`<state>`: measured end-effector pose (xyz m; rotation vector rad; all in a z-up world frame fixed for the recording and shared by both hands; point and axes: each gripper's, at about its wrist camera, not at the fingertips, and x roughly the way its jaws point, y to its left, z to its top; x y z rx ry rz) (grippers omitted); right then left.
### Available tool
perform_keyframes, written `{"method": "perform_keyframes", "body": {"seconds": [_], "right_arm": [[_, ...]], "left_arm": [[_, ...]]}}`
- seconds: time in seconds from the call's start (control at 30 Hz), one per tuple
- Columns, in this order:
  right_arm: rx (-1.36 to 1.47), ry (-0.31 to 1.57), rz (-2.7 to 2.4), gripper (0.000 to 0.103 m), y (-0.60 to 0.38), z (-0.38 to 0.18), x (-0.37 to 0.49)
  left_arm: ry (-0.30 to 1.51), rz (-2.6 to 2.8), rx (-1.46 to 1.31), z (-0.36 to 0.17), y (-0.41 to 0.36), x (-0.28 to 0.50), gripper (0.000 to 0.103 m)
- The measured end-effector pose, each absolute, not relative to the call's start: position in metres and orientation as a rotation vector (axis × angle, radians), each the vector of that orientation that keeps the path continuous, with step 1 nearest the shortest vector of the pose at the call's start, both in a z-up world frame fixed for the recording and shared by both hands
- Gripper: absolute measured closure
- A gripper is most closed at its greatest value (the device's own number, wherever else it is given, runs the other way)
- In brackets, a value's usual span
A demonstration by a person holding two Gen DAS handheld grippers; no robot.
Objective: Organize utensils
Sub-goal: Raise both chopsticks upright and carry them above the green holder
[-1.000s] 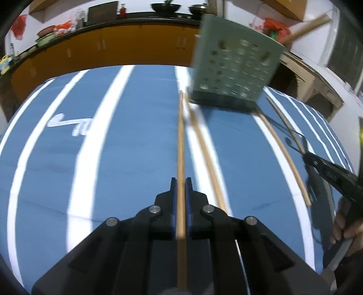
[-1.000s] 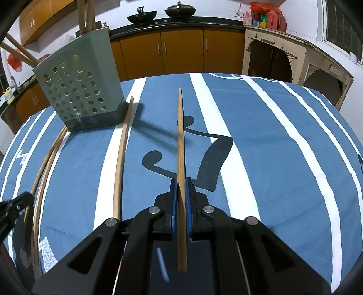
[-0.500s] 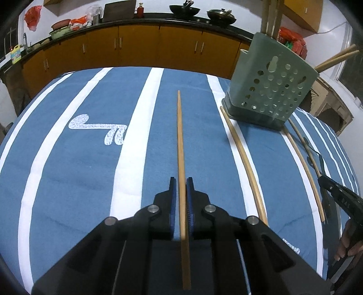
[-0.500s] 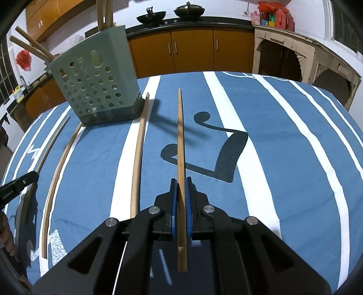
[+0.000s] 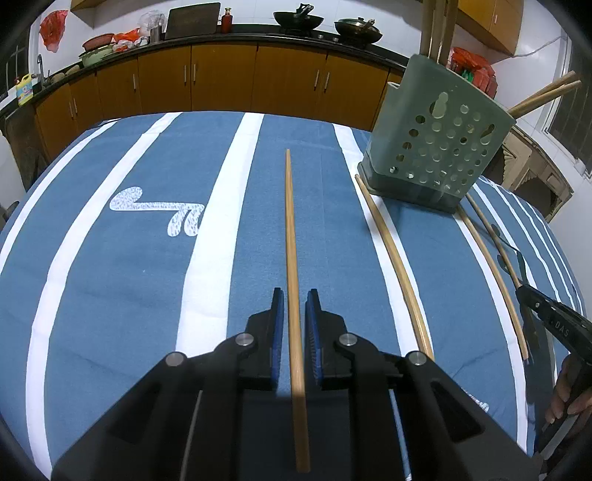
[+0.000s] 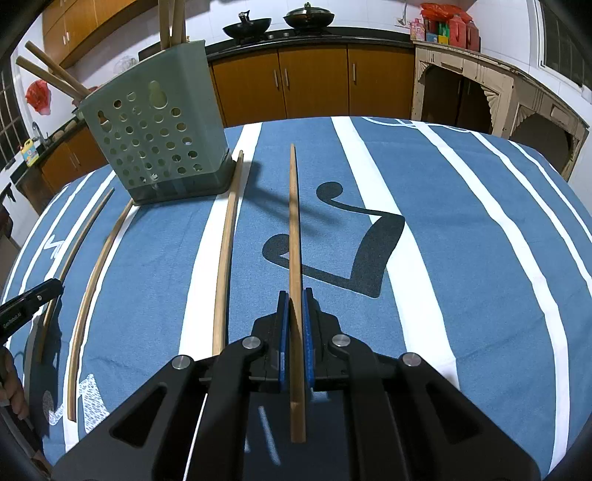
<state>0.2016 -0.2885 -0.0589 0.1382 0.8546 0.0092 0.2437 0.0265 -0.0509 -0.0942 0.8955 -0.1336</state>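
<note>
Left wrist view: the left hand-held gripper (image 5: 295,307) stands with its jaws slightly parted, having just been opening; a long thin wooden chopstick (image 5: 292,259) runs between the blue pads (image 5: 277,333), with a narrow gap showing on either side, so the pads no longer press it. The stick points away toward the far edge of the tabletop (image 5: 111,296), which is covered in a blue cloth with white stripes. Toward the far right corner stands a grey-green perforated plastic utensil holder (image 5: 436,148), upright, with wooden sticks (image 5: 436,29) rising from its top and two more leaning out to the right. A second loose chopstick (image 5: 392,259) lies on the cloth with its far tip near the holder's base; two more (image 5: 488,273) lie nearer the right edge. At the right edge the tip of the other gripper and a person's fingers (image 5: 566,392) show. Right wrist view: the right hand-held gripper (image 6: 295,307) is clamped tight on another wooden chopstick (image 6: 294,229), held lengthwise and pointing at the far edge. The utensil holder (image 6: 159,140) stands at the far left, with sticks inside. One loose chopstick (image 6: 229,244) lies just right of its base; two curved-looking ones (image 6: 96,281) lie near the left edge.
</note>
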Motion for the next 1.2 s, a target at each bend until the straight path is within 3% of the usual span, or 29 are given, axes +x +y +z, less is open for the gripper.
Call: {"method": "perform_keyframes", "body": {"seconds": [0.23,0.33,0.53,1.2], "right_arm": [[0.137,0.855,0.009,0.094,-0.288,-0.059,0.200],[0.144,0.854,0.013,0.095,-0.289,-0.060,0.200],[0.176,0.810,0.027,0.095,-0.295,-0.048,0.192],[0.210,0.583,-0.006,0.095,-0.320,0.017,0.175]], "left_arm": [[0.897,-0.130,-0.077,-0.051,0.026,0.239,0.088],[0.897,-0.114,-0.059,-0.051,0.024,0.238,0.095],[0.913,-0.125,-0.081,-0.045,0.029,0.235,0.096],[0.673,-0.159,-0.125,0.041,0.041,0.212,0.096]]}}
